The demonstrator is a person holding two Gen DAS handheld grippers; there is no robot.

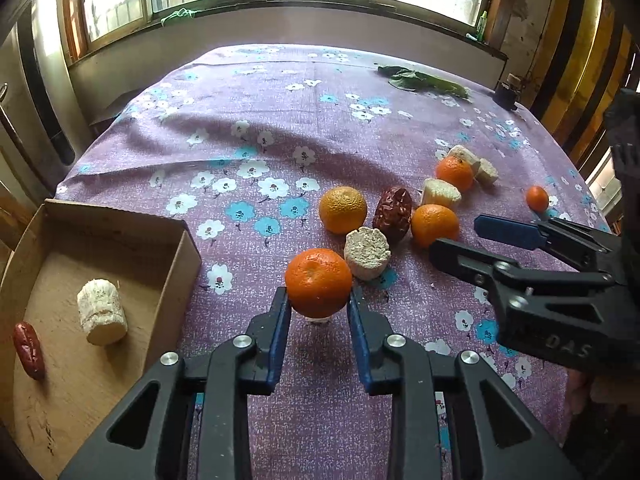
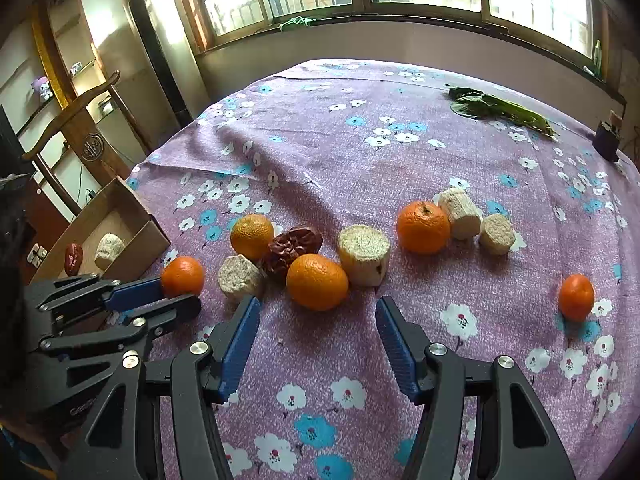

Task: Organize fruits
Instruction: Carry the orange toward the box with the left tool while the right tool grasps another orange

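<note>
My left gripper (image 1: 319, 297) is shut on an orange tangerine (image 1: 318, 282), held just above the flowered cloth; it also shows in the right wrist view (image 2: 182, 276). My right gripper (image 2: 317, 307) is open and empty, just short of another tangerine (image 2: 317, 282). More tangerines (image 2: 252, 236) (image 2: 423, 227) (image 2: 576, 297), a red date (image 2: 294, 250) and several pale corn-cob pieces (image 2: 364, 254) lie around it. A cardboard box (image 1: 120, 236) at the left holds a cob piece (image 1: 102, 312) and a red date (image 1: 28, 350).
A green leafy vegetable (image 2: 500, 110) lies at the far right of the table, and a small dark jar (image 2: 606, 138) stands near the right edge. A wooden chair (image 2: 80, 120) stands to the left of the table. Windows run along the far wall.
</note>
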